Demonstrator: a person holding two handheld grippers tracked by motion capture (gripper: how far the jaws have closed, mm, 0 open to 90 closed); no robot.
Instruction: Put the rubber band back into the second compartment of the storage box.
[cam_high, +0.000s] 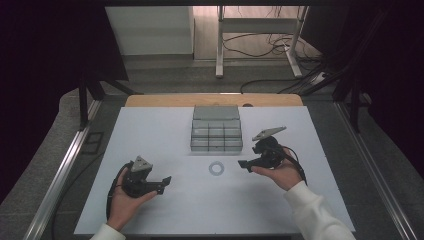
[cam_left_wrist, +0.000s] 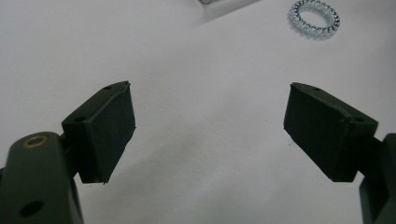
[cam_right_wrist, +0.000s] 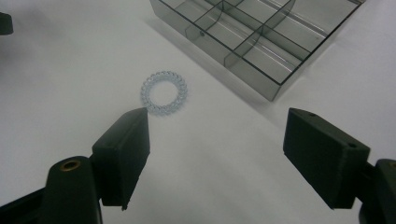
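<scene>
White tabletop with a dark room behind it, cables and desk legs on the floor past the far edge. Landmark is the grey divided box (cam_high: 216, 131) sitting mid-table, lid flipped back, compartments looking empty. Just on the near side of the box lies a clear spiral hair tie (cam_high: 216, 168), flat on the table, hole facing straight up. It's a ring, so no real long axis to speak of. Right gripper (cam_high: 246, 164) sits just to the right of the tie, jaws spread wide and holding nothing, aimed at it from the side, probably lining up the grab. Left gripper (cam_high: 165, 181) is parked farther from the box, near-left of the tie, also wide open and empty, looks like it's just staying out of the way. My guess: tie goes into a compartment.
</scene>
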